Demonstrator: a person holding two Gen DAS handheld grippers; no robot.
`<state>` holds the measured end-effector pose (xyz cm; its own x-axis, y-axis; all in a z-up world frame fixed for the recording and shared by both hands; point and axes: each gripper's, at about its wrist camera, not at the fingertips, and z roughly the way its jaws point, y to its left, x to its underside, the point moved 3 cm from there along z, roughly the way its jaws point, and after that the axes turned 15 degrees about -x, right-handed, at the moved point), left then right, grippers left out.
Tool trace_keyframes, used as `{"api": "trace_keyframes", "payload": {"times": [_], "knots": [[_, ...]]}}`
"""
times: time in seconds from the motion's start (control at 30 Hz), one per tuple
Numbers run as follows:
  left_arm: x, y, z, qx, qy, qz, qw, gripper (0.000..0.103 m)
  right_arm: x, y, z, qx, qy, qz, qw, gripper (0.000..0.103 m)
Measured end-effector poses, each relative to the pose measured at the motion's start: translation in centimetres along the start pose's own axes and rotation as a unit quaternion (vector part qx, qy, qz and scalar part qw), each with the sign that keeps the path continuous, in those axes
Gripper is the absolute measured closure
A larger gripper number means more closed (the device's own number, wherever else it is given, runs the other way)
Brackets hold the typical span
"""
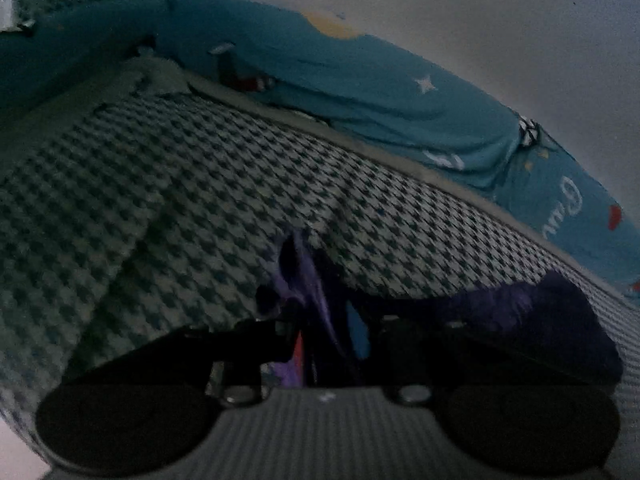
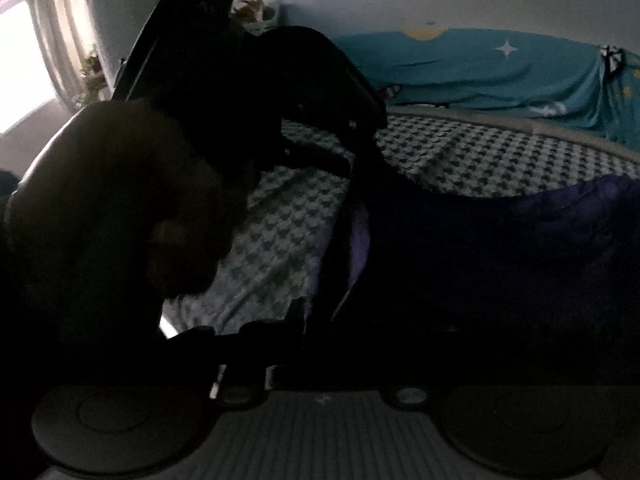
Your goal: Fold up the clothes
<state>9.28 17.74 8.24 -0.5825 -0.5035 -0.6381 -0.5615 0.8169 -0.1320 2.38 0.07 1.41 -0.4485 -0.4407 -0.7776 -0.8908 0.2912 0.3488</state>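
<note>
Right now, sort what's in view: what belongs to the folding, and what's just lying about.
Folding job:
purple garment
left tongs, purple cloth between them
right tongs, at the garment's edge
checked bedspread, the work surface

Lying about:
teal sheet against the wall
curtain
flowers

A dark purple fabric garment (image 1: 532,304) lies on a bed cover (image 1: 180,200) patterned in small dark green and white houndstooth checks. Behind it, a teal cloth (image 1: 380,100) carries white stars, a yellow disc, white lettering and small red marks. The wall (image 1: 480,20) is pale grey.
</note>
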Motion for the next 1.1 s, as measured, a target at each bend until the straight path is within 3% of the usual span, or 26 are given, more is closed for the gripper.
{"api": "trace_keyframes", "payload": {"times": [0.07, 0.27, 0.43, 0.5, 0.83, 1.1], "knots": [[-0.2, 0.4, -0.4, -0.005, -0.013, -0.010, 0.9999, 0.061, 0.3, -0.2, -0.6, -0.007, 0.000, 0.004, 1.000, 0.077], [0.9, -0.8, -0.8, 0.010, -0.015, 0.005, 0.9998, 0.058, -0.1, -2.1, -3.1, 0.009, -0.014, 0.004, 1.000, 0.076], [2.4, -2.8, -0.5, 0.020, -0.011, 0.038, 0.9990, 0.050, -0.1, -4.1, -5.4, 0.038, -0.022, 0.009, 0.999, 0.076], [3.0, -3.5, -0.3, 0.021, -0.009, 0.048, 0.9986, 0.034, -0.2, -5.2, -6.2, 0.048, -0.025, 0.017, 0.998, 0.076], [5.7, -6.8, 0.9, 0.020, 0.003, 0.101, 0.9947, 0.028, -2.0, -10.2, -9.5, 0.084, -0.041, 0.026, 0.995, 0.075], [7.1, -7.9, 2.2, 0.010, 0.016, 0.123, 0.9922, 0.023, -3.8, -14.0, -9.1, 0.088, -0.042, 0.034, 0.995, 0.075]]}}
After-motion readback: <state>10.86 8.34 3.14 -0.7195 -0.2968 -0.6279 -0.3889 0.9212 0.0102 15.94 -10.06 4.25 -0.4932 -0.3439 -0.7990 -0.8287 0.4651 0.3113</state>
